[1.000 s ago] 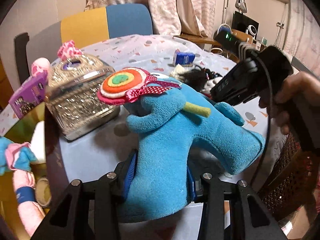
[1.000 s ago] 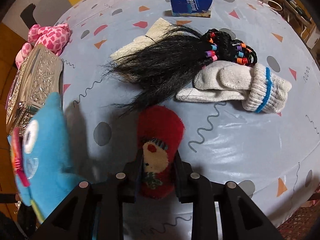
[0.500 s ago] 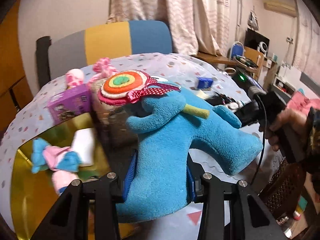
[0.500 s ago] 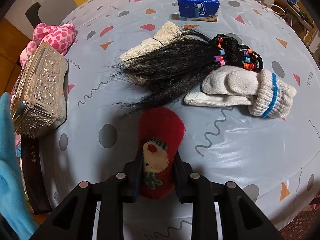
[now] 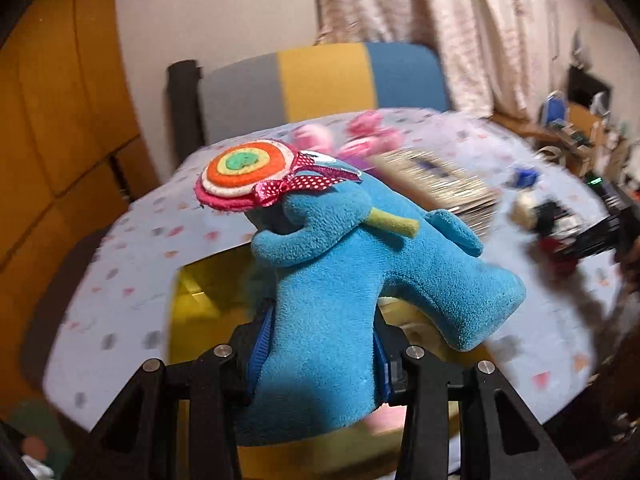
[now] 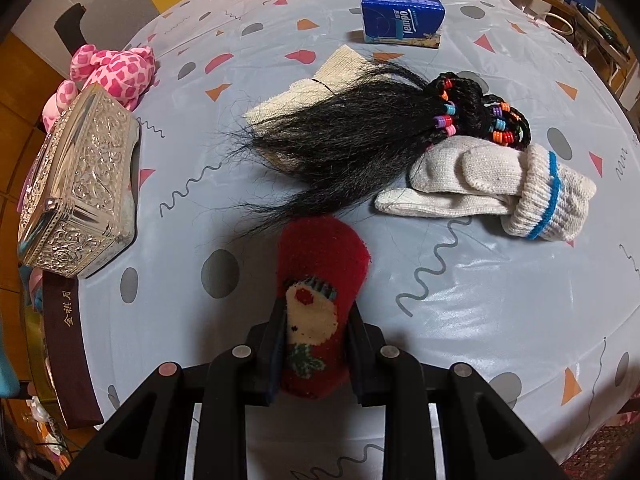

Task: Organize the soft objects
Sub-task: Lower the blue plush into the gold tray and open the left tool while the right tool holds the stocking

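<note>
1. At the bottom centre of the left wrist view, the left gripper (image 5: 318, 354) is seen clamped on the lower body of a blue plush toy (image 5: 352, 280), which is squeezed between the two jaws.
2. The toy fills the middle of that frame, and a striped felt lollipop (image 5: 246, 172) tied with a red dotted bow is shown at its upper left.
3. Behind and below the toy, a gold box (image 5: 200, 300) is partly visible on the patterned tablecloth (image 5: 132, 264); its contents are blurred.
4. In the upper centre of the same frame, a chair back (image 5: 320, 88) in grey, yellow and blue is seen beyond the table.
5. At the bottom centre of the right wrist view, the right gripper (image 6: 316, 344) is closed on a red sock (image 6: 320, 280) bearing a cream figure, whose toe end lies flat on the table ahead of the jaws.
6. Just above the sock, a black hairpiece (image 6: 360, 140) with coloured beads is spread over a cream cloth (image 6: 316, 84).
7. A white knitted glove (image 6: 500, 184) with a blue stripe is found at the right, touching the hairpiece.
8. A silver embossed box (image 6: 80, 192) is placed at the left edge, with a pink spotted plush (image 6: 116, 72) above it.
9. A blue tissue pack (image 6: 402, 20) lies at the top centre.
</note>
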